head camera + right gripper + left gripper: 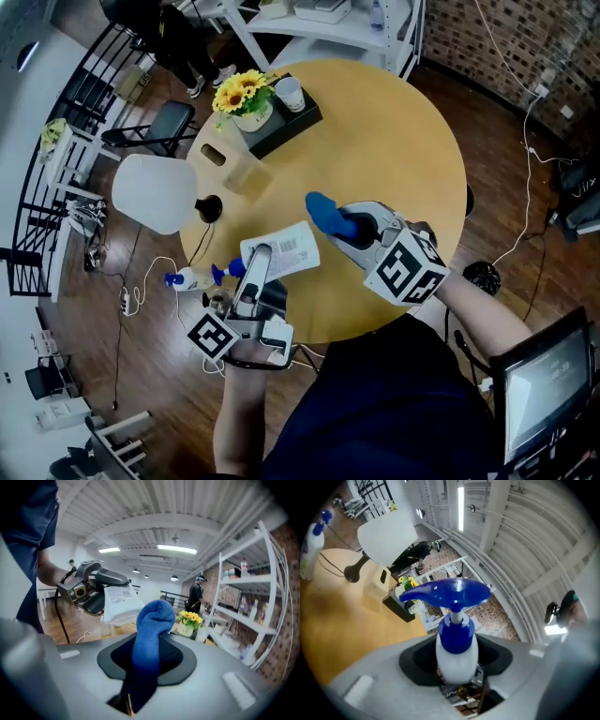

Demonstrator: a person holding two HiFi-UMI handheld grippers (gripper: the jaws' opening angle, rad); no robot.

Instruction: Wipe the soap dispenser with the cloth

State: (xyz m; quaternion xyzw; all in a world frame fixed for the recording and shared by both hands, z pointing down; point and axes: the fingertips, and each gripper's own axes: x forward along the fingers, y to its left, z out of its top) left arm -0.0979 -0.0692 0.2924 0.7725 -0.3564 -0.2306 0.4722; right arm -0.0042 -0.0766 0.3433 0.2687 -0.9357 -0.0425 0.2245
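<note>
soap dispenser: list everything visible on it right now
The soap dispenser is a white plastic-looking bottle with a blue collar and blue pump head; a barcoded label shows on its side. It is clamped in the left gripper, held above the round table, tipped sideways. The blue cloth is close; contact unclear.

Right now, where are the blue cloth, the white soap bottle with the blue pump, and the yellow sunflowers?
blue cloth (153,615): right gripper view, its bunched top.
white soap bottle with blue pump (457,657): left gripper view, its white body.
yellow sunflowers (241,89): head view, the blooms.
</note>
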